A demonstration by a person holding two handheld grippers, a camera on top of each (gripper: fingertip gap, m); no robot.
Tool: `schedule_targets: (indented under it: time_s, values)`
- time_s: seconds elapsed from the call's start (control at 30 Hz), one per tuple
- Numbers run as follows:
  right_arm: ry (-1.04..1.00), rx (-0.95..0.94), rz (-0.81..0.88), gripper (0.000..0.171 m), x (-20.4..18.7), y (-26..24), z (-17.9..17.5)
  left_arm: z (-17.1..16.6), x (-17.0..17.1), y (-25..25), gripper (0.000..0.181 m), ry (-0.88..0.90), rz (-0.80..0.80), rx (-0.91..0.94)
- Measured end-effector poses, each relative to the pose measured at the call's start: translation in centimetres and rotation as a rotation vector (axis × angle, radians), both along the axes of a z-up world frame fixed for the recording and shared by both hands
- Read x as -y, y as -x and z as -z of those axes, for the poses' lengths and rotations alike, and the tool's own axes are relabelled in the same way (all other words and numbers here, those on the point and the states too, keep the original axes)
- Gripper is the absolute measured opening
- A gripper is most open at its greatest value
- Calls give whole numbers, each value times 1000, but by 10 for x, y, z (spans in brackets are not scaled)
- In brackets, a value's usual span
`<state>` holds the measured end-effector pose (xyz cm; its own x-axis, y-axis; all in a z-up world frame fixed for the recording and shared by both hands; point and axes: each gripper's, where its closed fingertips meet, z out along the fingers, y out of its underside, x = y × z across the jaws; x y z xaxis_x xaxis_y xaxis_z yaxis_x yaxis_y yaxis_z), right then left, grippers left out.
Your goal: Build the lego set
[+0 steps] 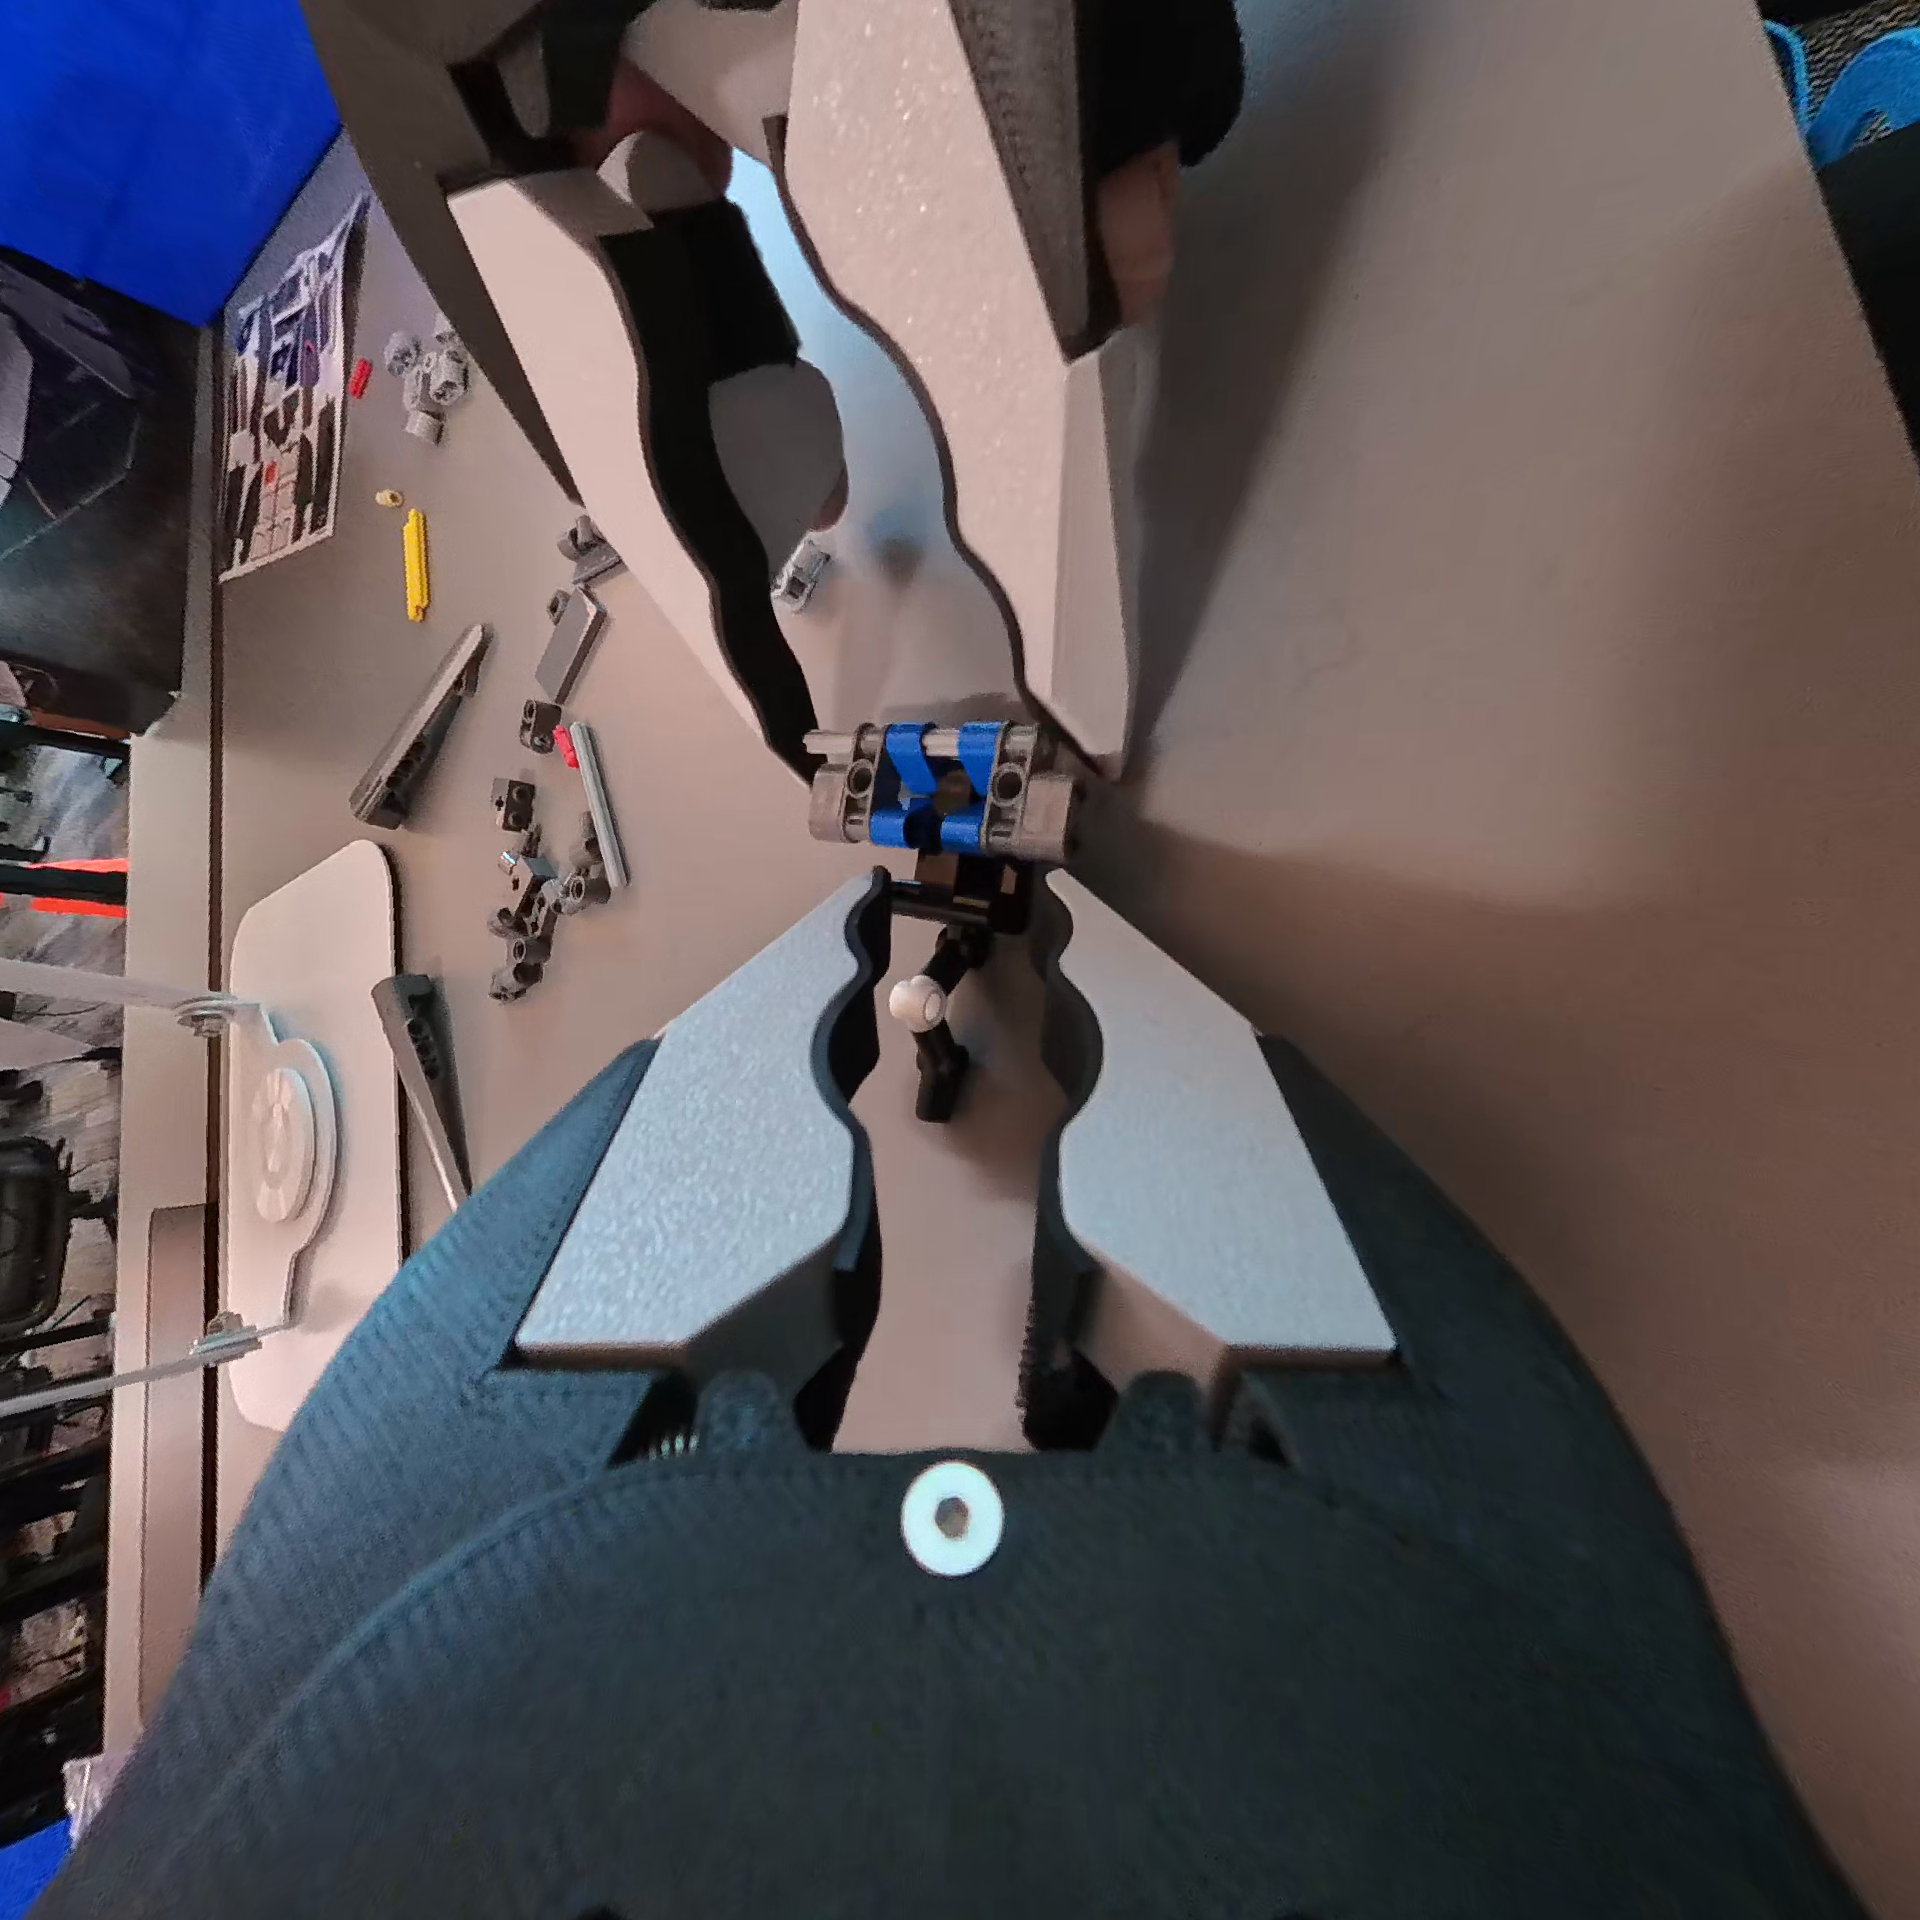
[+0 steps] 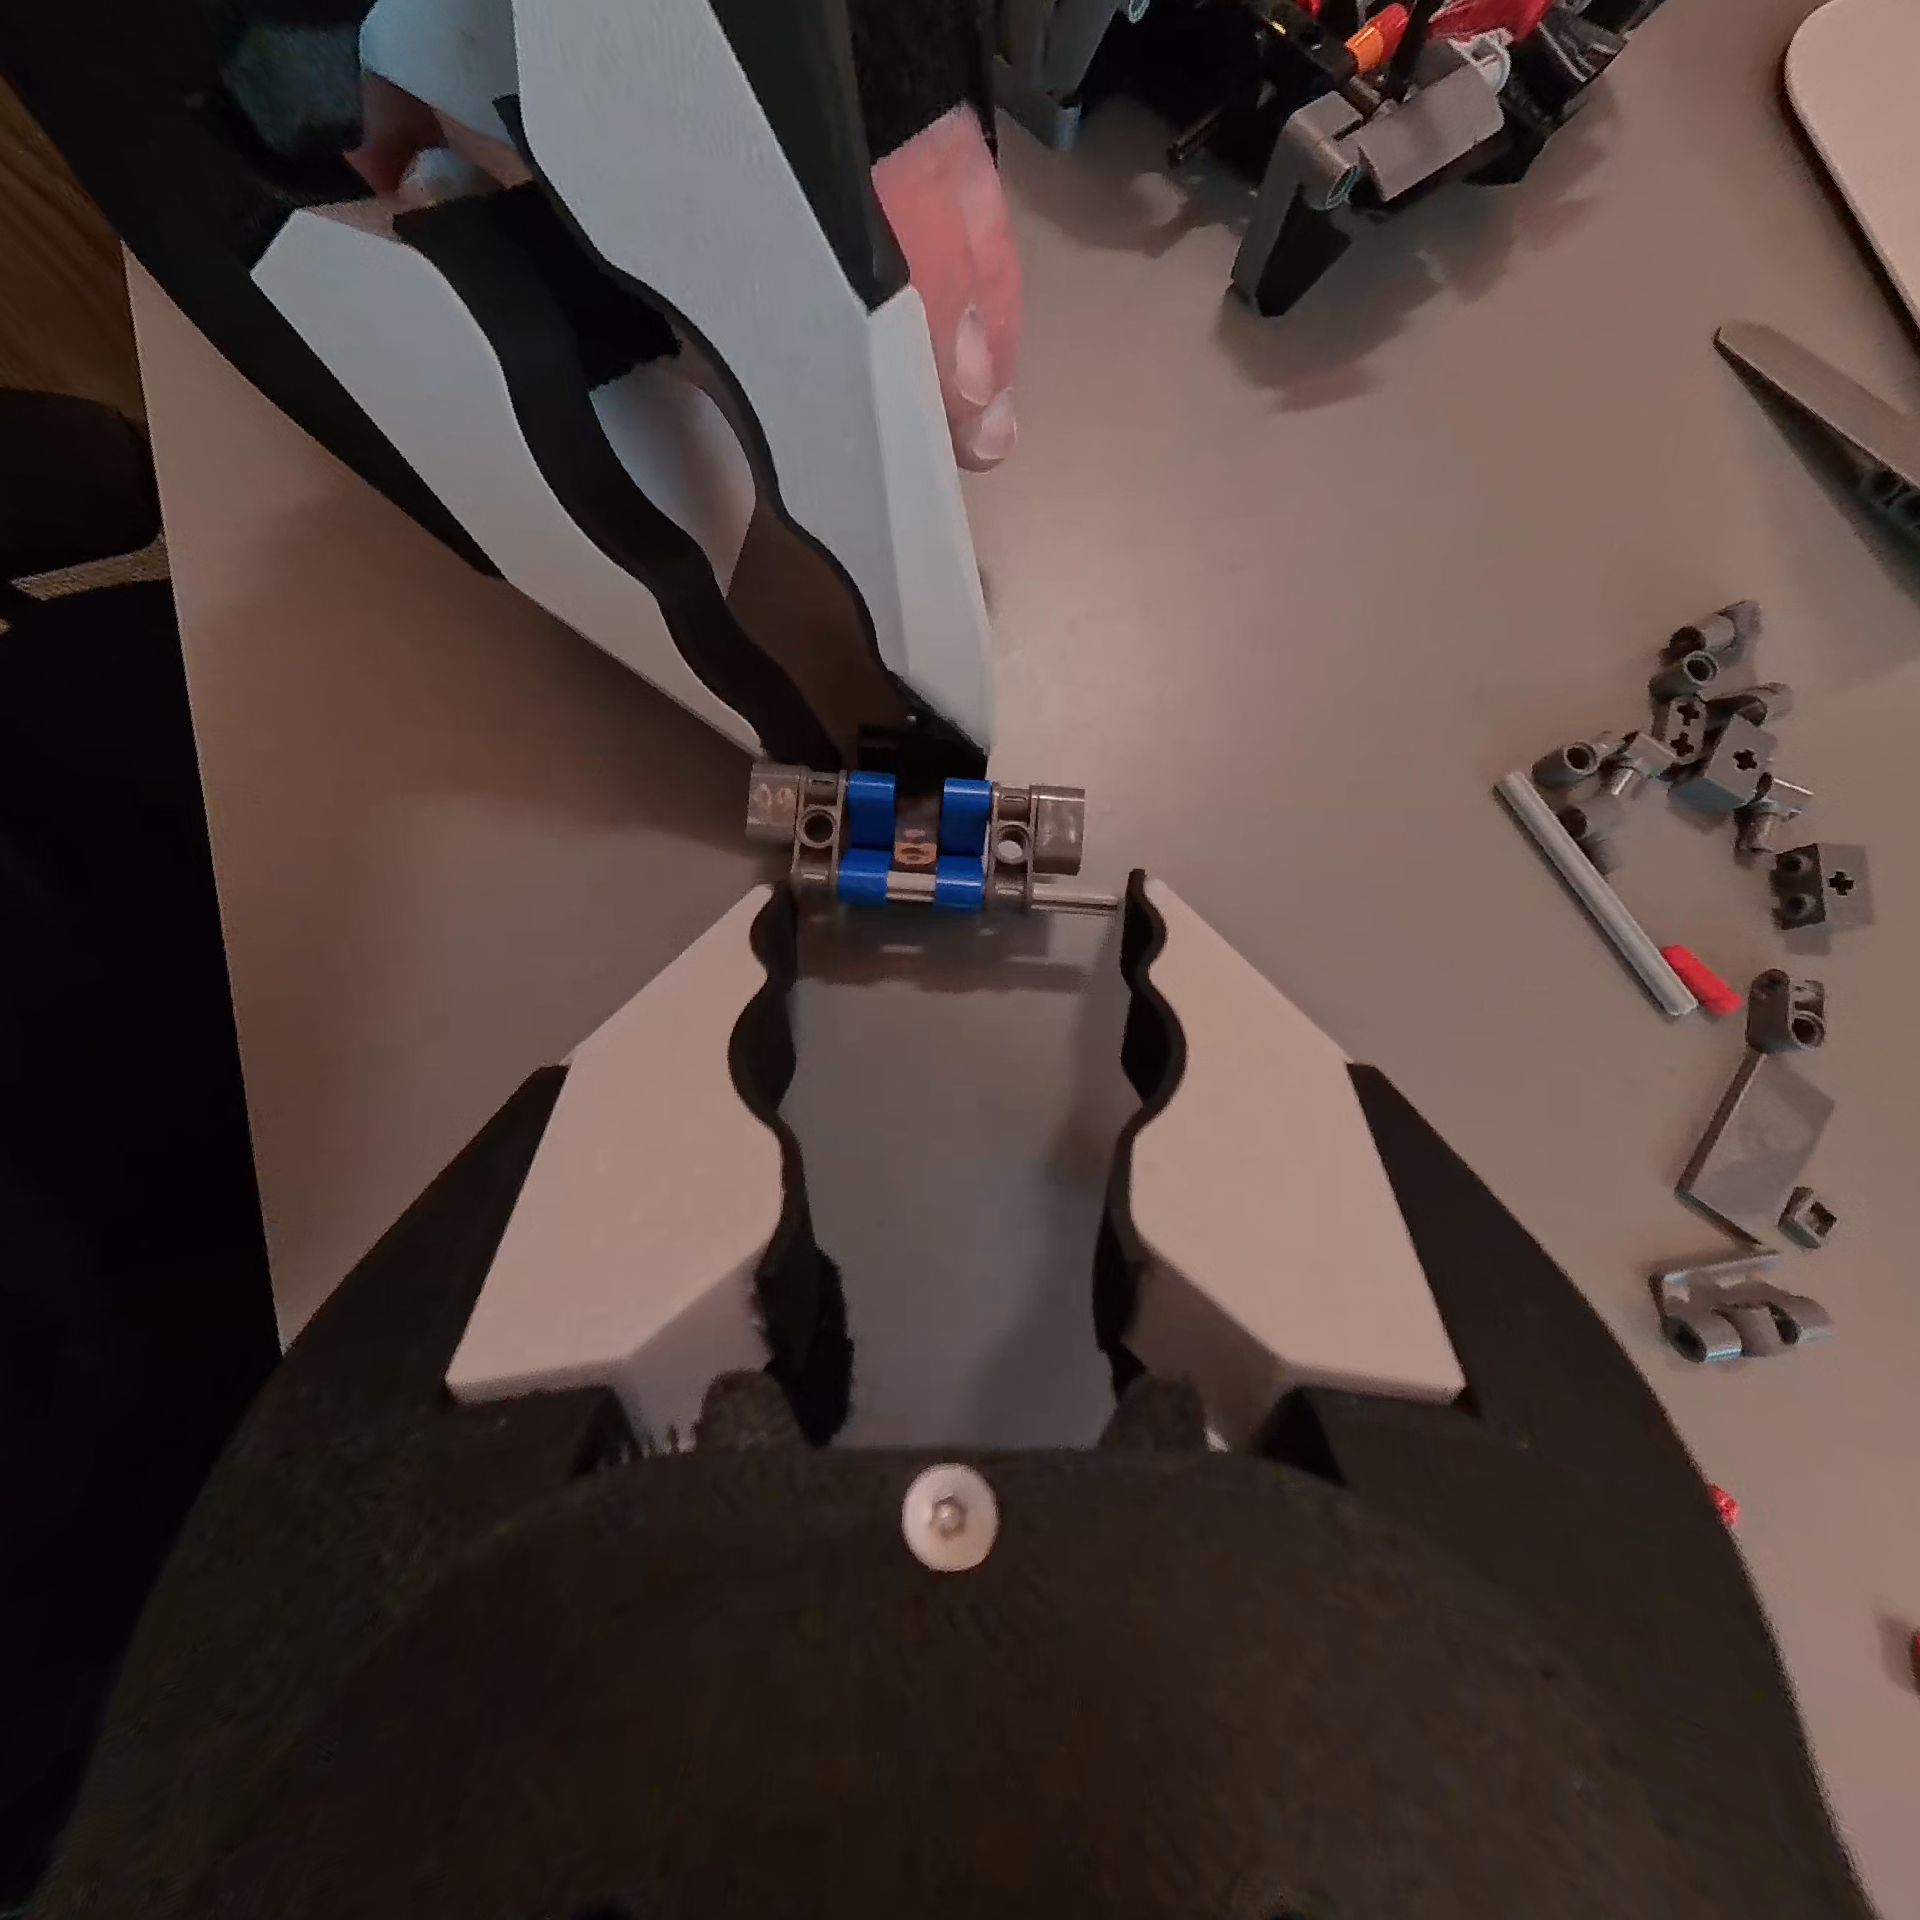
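Centrally in both wrist views sits a small grey-and-blue lego assembly [image 1: 940,795], caught between the two grippers above the beige table [image 1: 1455,935]. In the left wrist view, the left gripper [image 1: 961,899] has its fingertips clamped on the black lower part of the assembly, just below the blue connectors; a black linkage with a white ball hangs between its fingers. From the top of that frame the right gripper [image 1: 935,764] reaches down, its tips meeting the assembly's grey upper edge.

In the right wrist view, the right gripper [image 2: 951,899] has its jaws set wide, the fingertips just beside the ends of the assembly [image 2: 914,836] at mid-frame; whether they press on it cannot be told. The left gripper [image 2: 883,743] comes in from the upper left, closed on the black piece behind the blue connectors.

Loose grey lego pieces [image 2: 1704,790] lie scattered at the right of this frame, and a yellow beam [image 1: 415,564] lies at the left of the left wrist view, near a sticker sheet [image 1: 286,405].
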<state>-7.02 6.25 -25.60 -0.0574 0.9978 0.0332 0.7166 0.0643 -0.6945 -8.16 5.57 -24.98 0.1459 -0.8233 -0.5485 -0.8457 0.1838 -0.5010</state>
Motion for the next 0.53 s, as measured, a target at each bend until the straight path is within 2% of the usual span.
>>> schedule_targets:
  time_s: [0.53]
  values:
    - [26, -14, -30, 59, 0, -2, 1, 1, 2, -7, 19, 1, 22, 15]
